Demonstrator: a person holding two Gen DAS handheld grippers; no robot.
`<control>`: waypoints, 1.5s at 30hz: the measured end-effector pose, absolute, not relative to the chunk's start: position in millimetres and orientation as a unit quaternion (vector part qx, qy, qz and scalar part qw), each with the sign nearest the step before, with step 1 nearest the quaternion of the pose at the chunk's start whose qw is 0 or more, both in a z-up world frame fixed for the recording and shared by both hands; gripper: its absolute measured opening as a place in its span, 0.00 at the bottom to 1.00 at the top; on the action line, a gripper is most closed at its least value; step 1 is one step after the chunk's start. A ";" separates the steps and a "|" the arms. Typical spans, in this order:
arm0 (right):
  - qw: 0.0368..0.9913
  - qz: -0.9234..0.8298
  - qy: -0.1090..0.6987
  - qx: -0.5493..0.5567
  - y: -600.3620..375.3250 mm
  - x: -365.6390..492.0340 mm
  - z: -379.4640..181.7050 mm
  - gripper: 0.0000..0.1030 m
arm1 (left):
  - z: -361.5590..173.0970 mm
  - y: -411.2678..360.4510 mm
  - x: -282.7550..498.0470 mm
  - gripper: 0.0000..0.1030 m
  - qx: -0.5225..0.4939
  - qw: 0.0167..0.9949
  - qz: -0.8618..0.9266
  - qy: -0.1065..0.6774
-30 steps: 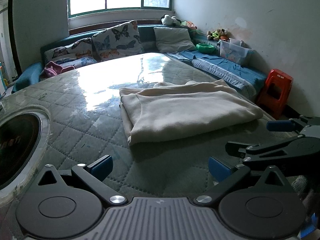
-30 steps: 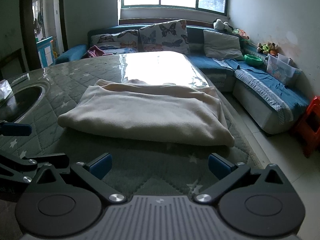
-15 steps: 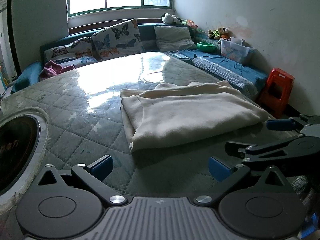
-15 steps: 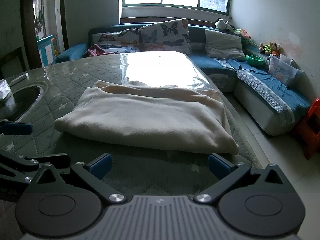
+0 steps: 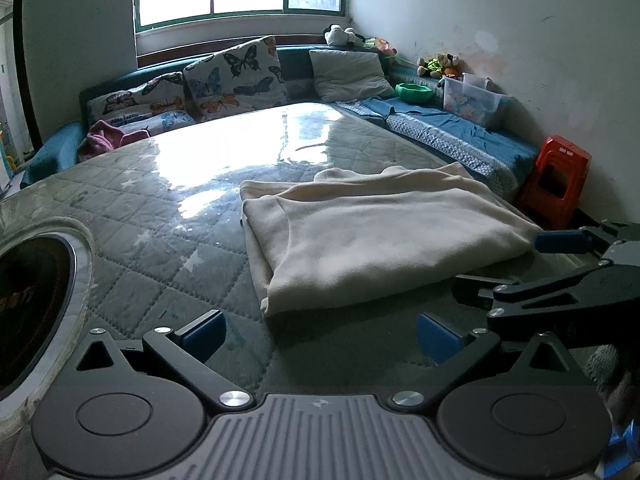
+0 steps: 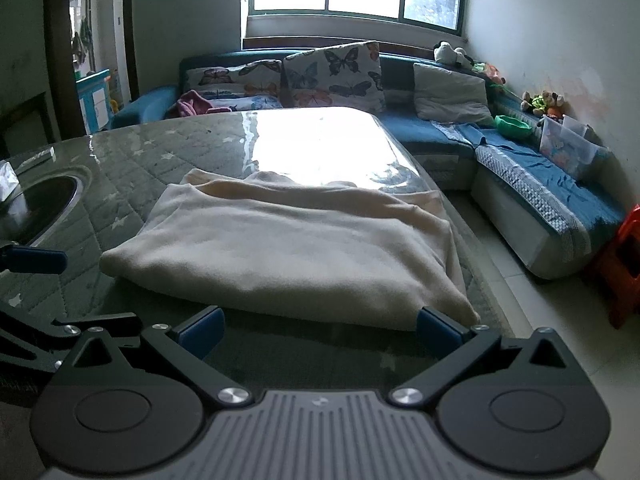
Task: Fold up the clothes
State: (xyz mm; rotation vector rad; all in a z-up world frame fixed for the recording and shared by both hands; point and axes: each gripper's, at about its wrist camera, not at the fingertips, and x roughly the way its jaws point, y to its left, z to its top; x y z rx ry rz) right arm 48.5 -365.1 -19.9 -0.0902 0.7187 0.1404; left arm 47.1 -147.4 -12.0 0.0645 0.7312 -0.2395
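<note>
A cream garment (image 5: 372, 232) lies folded on the glass-topped quilted table (image 5: 160, 240); it also shows in the right wrist view (image 6: 288, 248). My left gripper (image 5: 320, 334) is open and empty, just short of the garment's near left corner. My right gripper (image 6: 318, 330) is open and empty, its fingertips at the garment's near edge, the right one by the near right corner. The right gripper also shows at the right of the left wrist view (image 5: 560, 272). The left gripper shows at the left edge of the right wrist view (image 6: 32, 264).
A round dark inset (image 5: 28, 300) is set into the table at the left. A blue corner sofa (image 6: 520, 184) with butterfly cushions (image 6: 332, 76) runs behind and to the right. A red stool (image 5: 556, 184) stands on the floor at the right.
Both grippers have moved a little closer to the garment. The garment has not moved and both stay open.
</note>
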 end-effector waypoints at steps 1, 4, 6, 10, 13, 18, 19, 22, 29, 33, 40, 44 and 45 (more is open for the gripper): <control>0.933 0.069 0.351 -0.045 -365.1 49.6 -19.7 1.00 | -12.1 -147.3 48.1 1.00 0.032 0.926 -0.117 0.357; 0.933 0.070 0.350 -0.048 -364.7 53.3 -18.8 1.00 | -12.2 -146.7 51.0 1.00 0.031 0.926 -0.116 0.357; 0.933 0.071 0.349 -0.049 -364.4 55.1 -18.1 1.00 | -12.6 -146.6 52.3 1.00 0.031 0.926 -0.116 0.358; 0.933 0.072 0.348 -0.050 -364.5 57.2 -18.1 1.00 | -12.4 -147.0 54.2 1.00 0.032 0.926 -0.116 0.358; 0.933 0.072 0.349 -0.049 -365.2 58.7 -18.4 1.00 | -12.1 -147.1 55.2 1.00 0.032 0.926 -0.116 0.358; 0.934 0.071 0.346 -0.047 -366.4 61.1 -17.3 1.00 | -11.3 -147.9 57.0 1.00 0.034 0.926 -0.115 0.357; 0.934 0.071 0.346 -0.047 -366.6 61.4 -17.0 1.00 | -11.1 -148.0 57.5 1.00 0.034 0.926 -0.115 0.357; 0.935 0.070 0.344 -0.047 -367.2 62.4 -16.5 1.00 | -10.3 -147.3 59.3 1.00 0.034 0.927 -0.115 0.356; 0.936 0.070 0.342 -0.045 -368.9 63.3 -15.0 1.00 | -8.6 -148.1 62.0 1.00 0.036 0.927 -0.116 0.355; 0.937 0.069 0.340 -0.045 -369.2 63.1 -13.7 1.00 | -8.6 -147.8 62.3 1.00 0.037 0.927 -0.115 0.355; 0.938 0.069 0.338 -0.045 -369.5 62.2 -12.1 1.00 | -6.7 -149.2 60.5 1.00 0.043 0.929 -0.115 0.350; 0.938 0.069 0.338 -0.046 -369.2 63.9 -11.8 1.00 | -5.9 -148.0 62.1 1.00 0.045 0.929 -0.111 0.350; 0.938 0.069 0.338 -0.046 -369.2 64.3 -11.7 1.00 | -5.5 -147.3 62.8 1.00 0.045 0.929 -0.111 0.350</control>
